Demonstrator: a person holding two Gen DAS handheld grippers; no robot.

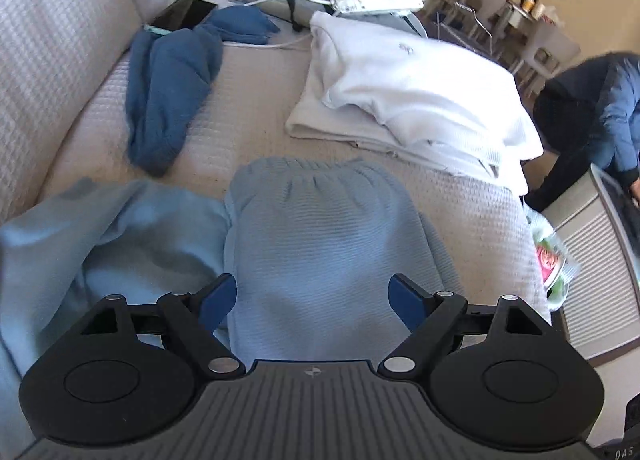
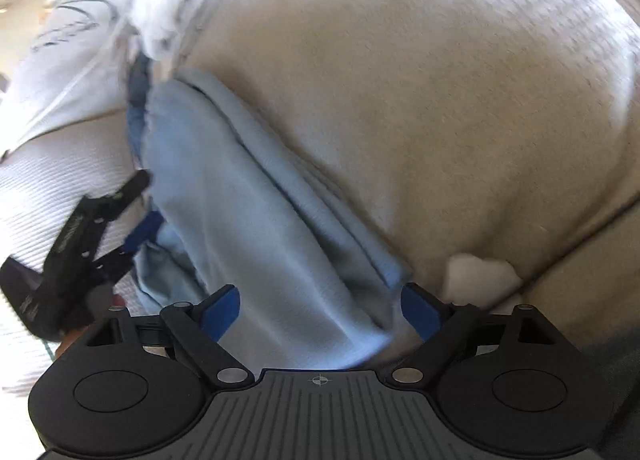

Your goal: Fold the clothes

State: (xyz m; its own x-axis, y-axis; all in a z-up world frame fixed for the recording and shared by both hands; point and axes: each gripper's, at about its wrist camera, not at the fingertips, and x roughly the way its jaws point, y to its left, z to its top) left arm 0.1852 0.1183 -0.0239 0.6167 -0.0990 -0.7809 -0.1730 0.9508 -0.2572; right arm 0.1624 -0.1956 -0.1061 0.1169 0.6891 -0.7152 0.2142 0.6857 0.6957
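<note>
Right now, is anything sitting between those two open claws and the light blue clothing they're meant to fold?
Nothing visible is in the way. The left gripper hangs with jaws open directly over the light blue garment, and the right gripper has its open jaws either side of the same cloth's folded edge. The dark blue garment and white folded pile lie apart, farther back.

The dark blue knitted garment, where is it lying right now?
In the left wrist view, the dark blue knitted garment lies crumpled at upper left on the beige sofa seat, beside the backrest, left of the folded white top.
</note>
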